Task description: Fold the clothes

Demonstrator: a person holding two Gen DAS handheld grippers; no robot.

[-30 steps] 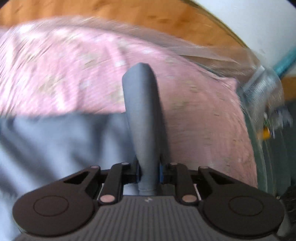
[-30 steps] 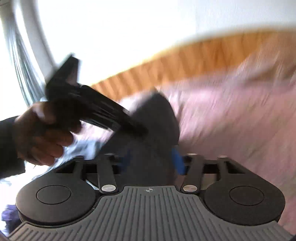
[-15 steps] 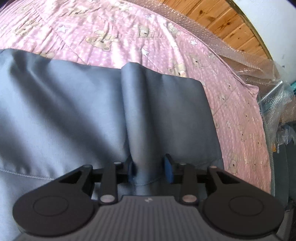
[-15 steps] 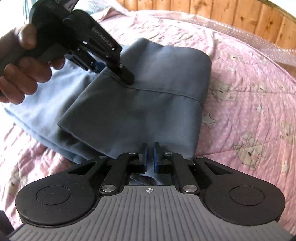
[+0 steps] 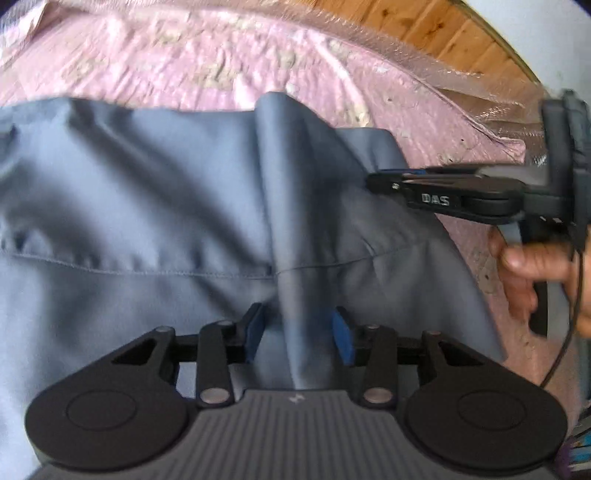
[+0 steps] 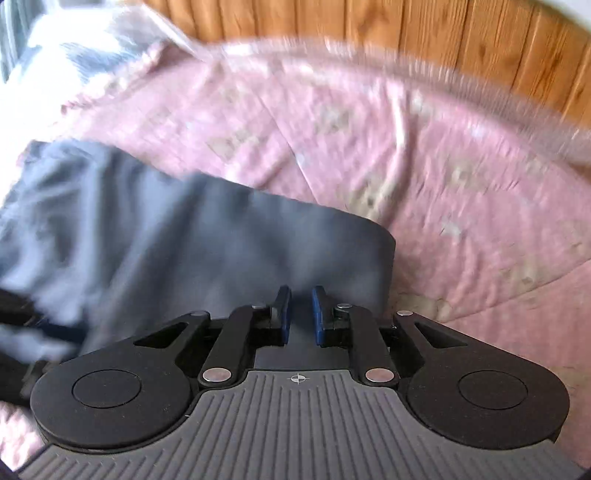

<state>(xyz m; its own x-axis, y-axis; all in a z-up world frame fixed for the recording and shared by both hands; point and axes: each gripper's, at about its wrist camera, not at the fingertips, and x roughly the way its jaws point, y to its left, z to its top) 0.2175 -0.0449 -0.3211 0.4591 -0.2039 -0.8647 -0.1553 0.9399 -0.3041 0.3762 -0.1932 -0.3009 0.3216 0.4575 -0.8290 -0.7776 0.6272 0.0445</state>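
Note:
A grey-blue garment (image 5: 147, 203) lies folded on a pink bedspread (image 5: 221, 55). My left gripper (image 5: 298, 332) is open low over it, and a raised ridge of the cloth runs loose between its blue pads. The right gripper (image 5: 369, 181), held by a hand (image 5: 532, 258), reaches in from the right with its tip on the garment's right edge. In the right wrist view the right gripper (image 6: 301, 314) has its jaws nearly together at the corner of the garment (image 6: 184, 240), and the cloth passes under them. That view is blurred.
The pink bedspread (image 6: 443, 166) with a teddy-bear print spreads beyond the garment to the right and far side. A wooden panel wall (image 6: 406, 26) stands behind the bed. Clear plastic wrap (image 5: 461, 85) lines the bed's far edge. A dark blurred shape (image 6: 14, 314) sits at the left edge.
The garment came down from the air onto the bed. The left gripper let go of its fold and stays open. The right gripper has swung toward the garment's right corner and now shows in the left view.

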